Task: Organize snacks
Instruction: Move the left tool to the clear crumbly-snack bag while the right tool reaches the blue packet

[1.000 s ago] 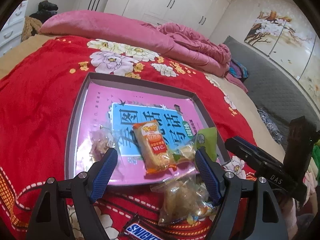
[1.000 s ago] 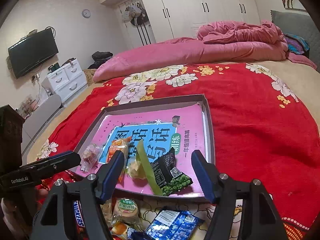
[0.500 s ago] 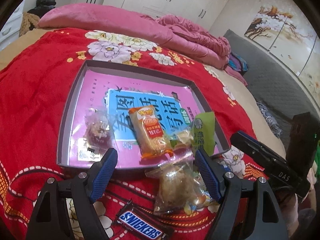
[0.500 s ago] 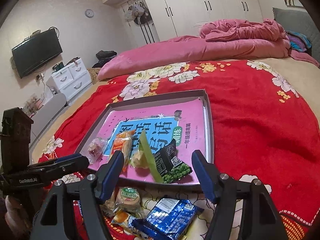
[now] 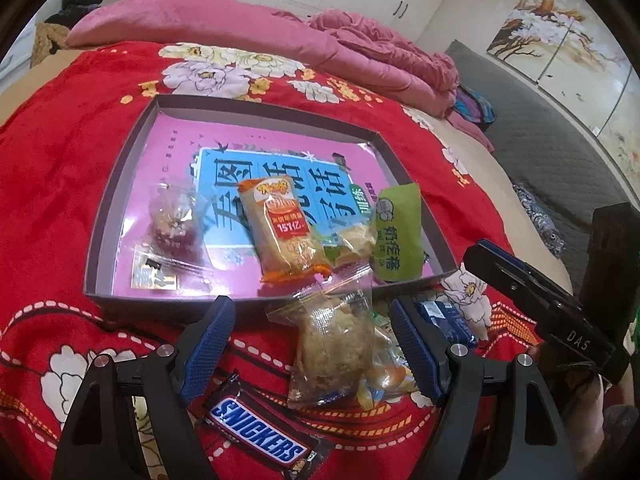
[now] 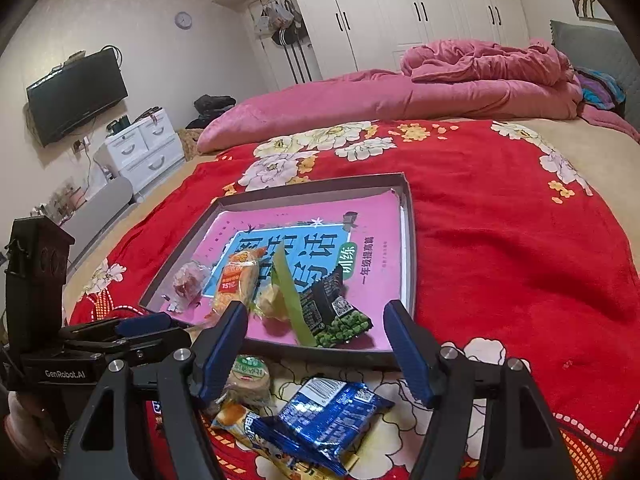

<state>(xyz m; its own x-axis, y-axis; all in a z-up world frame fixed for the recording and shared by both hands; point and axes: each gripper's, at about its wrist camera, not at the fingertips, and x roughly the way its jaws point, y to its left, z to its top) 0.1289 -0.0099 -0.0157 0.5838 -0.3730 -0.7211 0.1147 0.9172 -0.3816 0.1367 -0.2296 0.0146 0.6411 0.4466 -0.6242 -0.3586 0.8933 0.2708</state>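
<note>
On a red floral blanket (image 5: 60, 168), a shallow grey cardboard tray (image 5: 120, 184) holds sorted snacks. Outside its near wall, the left gripper (image 5: 312, 344), jaws apart and empty, brackets a clear bag of brown snack (image 5: 332, 344), likely next. The right gripper (image 6: 316, 344), also apart and empty, hovers above a blue foil packet (image 6: 328, 416).

Shallow grey cardboard tray (image 5: 120, 184): orange cracker packet (image 5: 280, 228), green pea packet (image 5: 398, 232) inside. Clear-wrapped pastry (image 5: 332, 344), brown Snickers bar (image 5: 260, 436), blue foil packet (image 6: 332, 412): loose on bed.
</note>
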